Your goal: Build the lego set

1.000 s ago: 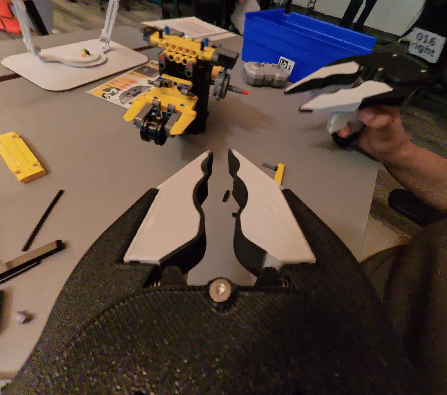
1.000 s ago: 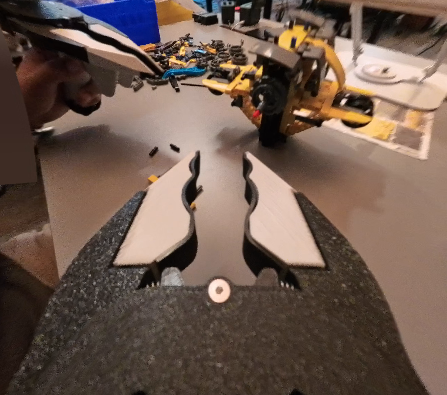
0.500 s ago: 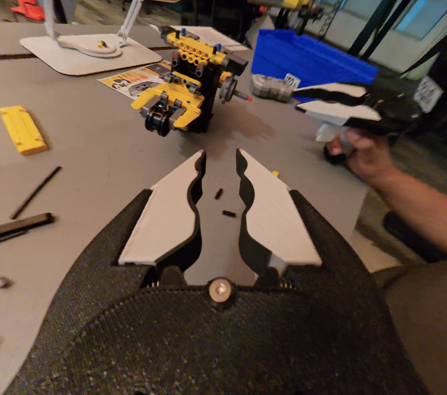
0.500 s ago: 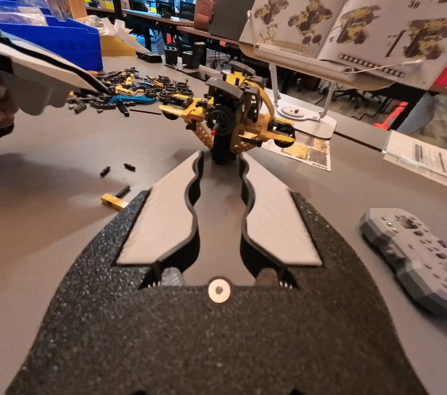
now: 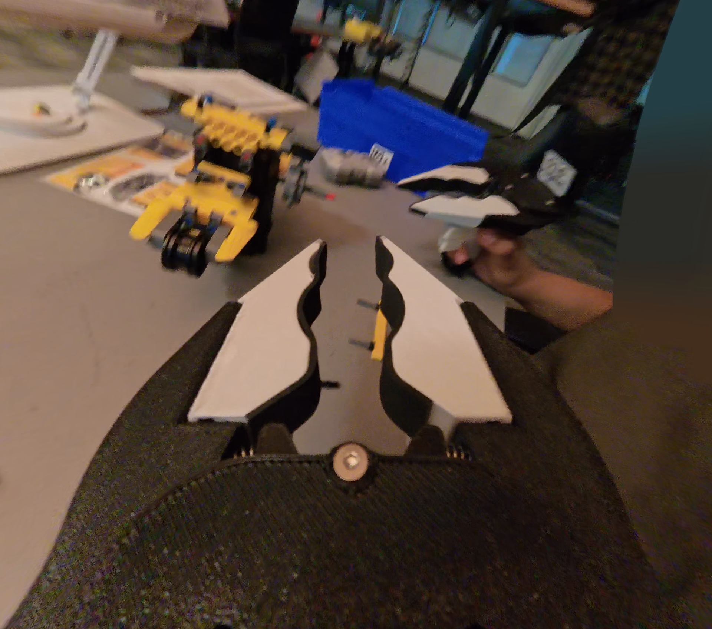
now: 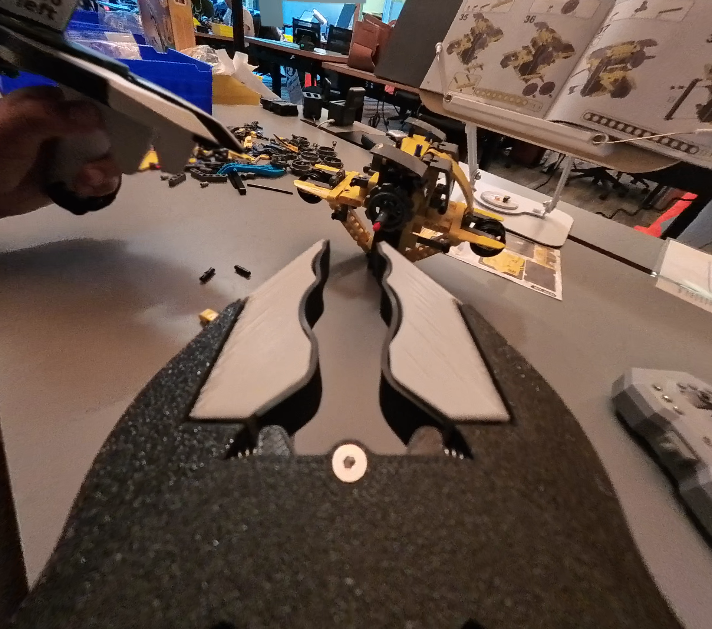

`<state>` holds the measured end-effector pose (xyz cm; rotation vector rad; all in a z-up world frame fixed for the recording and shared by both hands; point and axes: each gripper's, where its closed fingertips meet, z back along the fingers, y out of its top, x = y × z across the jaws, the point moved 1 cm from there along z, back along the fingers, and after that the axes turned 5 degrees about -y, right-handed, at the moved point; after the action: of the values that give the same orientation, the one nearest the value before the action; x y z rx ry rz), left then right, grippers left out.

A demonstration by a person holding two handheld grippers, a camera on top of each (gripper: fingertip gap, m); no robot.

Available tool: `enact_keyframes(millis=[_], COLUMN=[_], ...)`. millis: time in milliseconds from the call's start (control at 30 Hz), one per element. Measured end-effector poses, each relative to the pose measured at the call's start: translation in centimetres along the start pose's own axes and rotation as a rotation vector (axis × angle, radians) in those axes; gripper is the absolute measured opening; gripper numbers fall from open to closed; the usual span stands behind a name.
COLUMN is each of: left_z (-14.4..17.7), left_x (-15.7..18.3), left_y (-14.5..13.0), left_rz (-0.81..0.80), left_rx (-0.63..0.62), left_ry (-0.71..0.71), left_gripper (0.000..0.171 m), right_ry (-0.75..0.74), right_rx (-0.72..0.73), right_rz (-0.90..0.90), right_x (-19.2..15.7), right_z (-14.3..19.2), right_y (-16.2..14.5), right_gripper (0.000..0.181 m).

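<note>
A yellow and black brick-built vehicle model (image 5: 227, 179) stands on the grey table (image 5: 77, 321); it also shows in the right wrist view (image 6: 400, 202). My left gripper (image 5: 350, 244) is open and empty above the table, with a small yellow piece with black pins (image 5: 378, 331) lying between its fingers. My right gripper (image 6: 352, 248) is open and empty, its right fingertip close to the model's black base. The right gripper also shows in the left wrist view (image 5: 410, 196), and the left gripper shows in the right wrist view (image 6: 227, 144).
A pile of loose black, yellow and blue parts (image 6: 266, 160) lies behind the model. An open instruction book on a white stand (image 6: 578, 71), a grey block (image 6: 670, 414), a blue bin (image 5: 397, 129), a printed sheet (image 6: 516, 264) and two black pins (image 6: 223, 271) are around. Some 12 cm of space lies between my two pairs of fingers. The grey block (image 6: 670, 414) is about 20 cm from my right fingertips and 35 cm from my left. Seen from the left wrist view (image 5: 352, 166) as well.
The left gripper has shifted right, so the yellow pinned piece now lies between its fingers. The right gripper has edged nearer to the model's base. Both stay open.
</note>
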<state>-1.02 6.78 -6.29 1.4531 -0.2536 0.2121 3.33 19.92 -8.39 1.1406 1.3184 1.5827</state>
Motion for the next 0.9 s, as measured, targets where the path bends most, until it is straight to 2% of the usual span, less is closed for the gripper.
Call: enact_keyframes(millis=[67, 100, 200, 433, 667, 767, 900], left_z=[0.8, 1.1, 1.7, 0.9, -1.0, -1.8, -2.9], left_x=[0.5, 0.3, -0.7, -0.5, -2.0, -2.2, -1.7], left_y=[1.0, 0.8, -1.1, -2.6, -2.0, -1.4, -0.8], left_rz=[-0.06, -0.08, -0.07, -0.047, -0.045, -0.054, 0.019], left_rx=[0.083, 0.083, -0.004, -0.102, -0.181, -0.182, -0.167], left_ry=[0.051, 0.099, 0.174, 0.115, 0.097, 0.1, 0.071], left_gripper=[0.015, 0.014, 0.018, 0.022, 0.024, 0.024, 0.024], right_ry=[0.001, -0.002, -0.015, -0.049, -0.082, -0.059, 0.035], right_rx=[0.007, 0.016, 0.033, 0.005, -0.015, -0.077, -0.115], right_rz=[0.0, 0.001, -0.003, -0.073, -0.119, -0.165, -0.191], right_x=[0.0, 0.0, 0.1, 1.2, 2.3, 2.5, 1.6], right_z=[0.1, 0.2, 0.5, 0.1, -0.5, -1.3, -1.7], right_y=[0.1, 0.2, 0.4, 0.0, -0.3, -1.1, -1.5], right_gripper=[0.028, 0.029, 0.03, 0.046, 0.047, 0.051, 0.068])
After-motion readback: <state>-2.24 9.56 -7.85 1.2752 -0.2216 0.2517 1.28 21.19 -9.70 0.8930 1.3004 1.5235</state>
